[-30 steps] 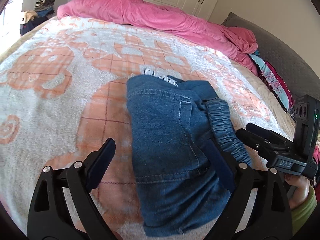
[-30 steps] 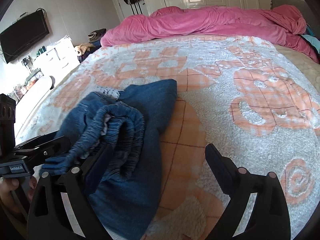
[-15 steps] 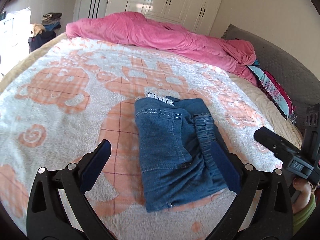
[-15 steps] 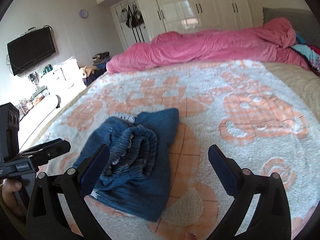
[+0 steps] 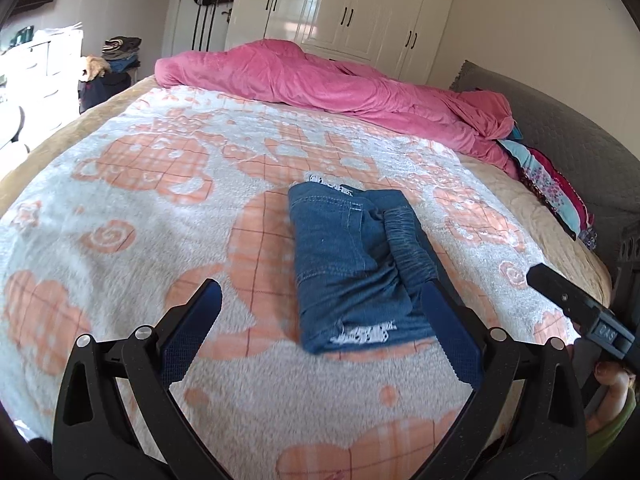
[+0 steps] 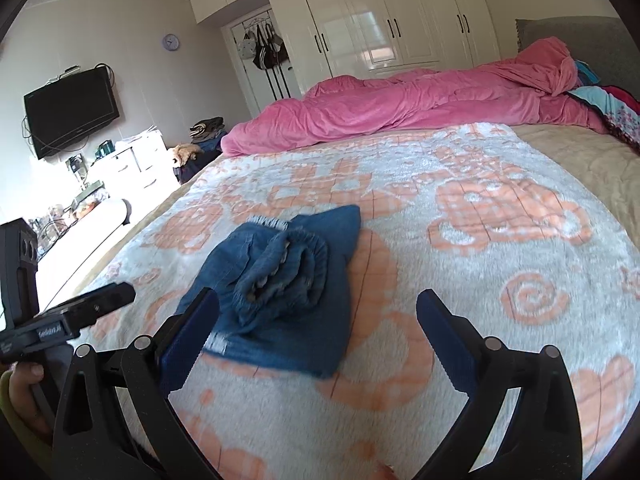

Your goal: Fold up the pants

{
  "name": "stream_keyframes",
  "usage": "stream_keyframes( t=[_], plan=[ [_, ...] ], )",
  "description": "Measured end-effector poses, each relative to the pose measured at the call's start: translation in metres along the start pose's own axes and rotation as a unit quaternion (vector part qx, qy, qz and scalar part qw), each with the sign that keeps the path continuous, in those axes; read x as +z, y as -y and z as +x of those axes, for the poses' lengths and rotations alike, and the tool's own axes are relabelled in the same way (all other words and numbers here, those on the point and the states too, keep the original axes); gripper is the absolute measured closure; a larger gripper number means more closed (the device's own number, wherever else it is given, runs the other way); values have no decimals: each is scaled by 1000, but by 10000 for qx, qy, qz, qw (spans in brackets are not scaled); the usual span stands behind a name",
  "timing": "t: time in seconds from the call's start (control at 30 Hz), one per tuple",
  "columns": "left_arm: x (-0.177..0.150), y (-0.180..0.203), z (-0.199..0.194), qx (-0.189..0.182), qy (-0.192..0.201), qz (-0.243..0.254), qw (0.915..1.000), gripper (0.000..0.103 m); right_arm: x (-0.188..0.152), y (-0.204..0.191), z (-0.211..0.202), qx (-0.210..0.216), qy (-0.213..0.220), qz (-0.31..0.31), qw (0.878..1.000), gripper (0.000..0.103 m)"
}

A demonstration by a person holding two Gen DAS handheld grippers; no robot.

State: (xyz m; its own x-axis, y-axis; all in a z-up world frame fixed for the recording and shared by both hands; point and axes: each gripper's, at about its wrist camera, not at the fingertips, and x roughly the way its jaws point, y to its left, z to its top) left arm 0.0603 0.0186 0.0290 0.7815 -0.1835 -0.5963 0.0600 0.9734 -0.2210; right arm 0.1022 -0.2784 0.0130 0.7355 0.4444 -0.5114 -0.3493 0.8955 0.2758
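Pants (image 5: 356, 268) lie folded at bed (image 5: 120, 208) centre, both grippers (image 5: 320, 320) (image 6: 316, 320) now pulled back toward 6 o'clock, fingers spread, empty; fold looks done.

Left gripper (image 5: 320, 328) wide open, nothing between its blue pads, pointing down toward 12 o'clock, right gripper (image 6: 318, 334) wide open too, empty, a hand (image 5: 612, 388) at 4 o'clock holding its handle

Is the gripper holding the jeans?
No, the left gripper is open and empty, and the folded jeans lie alone on the blanket.
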Motion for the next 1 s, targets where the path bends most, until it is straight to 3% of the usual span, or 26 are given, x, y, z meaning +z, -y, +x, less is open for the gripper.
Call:
stream_keyframes(
  t=[0.33, 0.57, 0.7, 1.0],
  plan=[
    [-31, -5, -10, 111, -261, 22, 9996, 9, -22, -13, -18, 11, -89, -276, 9996, 5],
    [-58, -2, -4, 104, -562, 36, 9984, 9, -48, -13, -15, -357, -317, -429, 9979, 5],
    [-63, 0, 1, 177, -661, 40, 9977, 9, -58, -14, -6, -597, -472, -508, 9958, 5],
    [-65, 0, 4, 208, -710, 12, 9973, 9, -64, -15, 2, -538, -655, -516, 9951, 5]
  ],
)
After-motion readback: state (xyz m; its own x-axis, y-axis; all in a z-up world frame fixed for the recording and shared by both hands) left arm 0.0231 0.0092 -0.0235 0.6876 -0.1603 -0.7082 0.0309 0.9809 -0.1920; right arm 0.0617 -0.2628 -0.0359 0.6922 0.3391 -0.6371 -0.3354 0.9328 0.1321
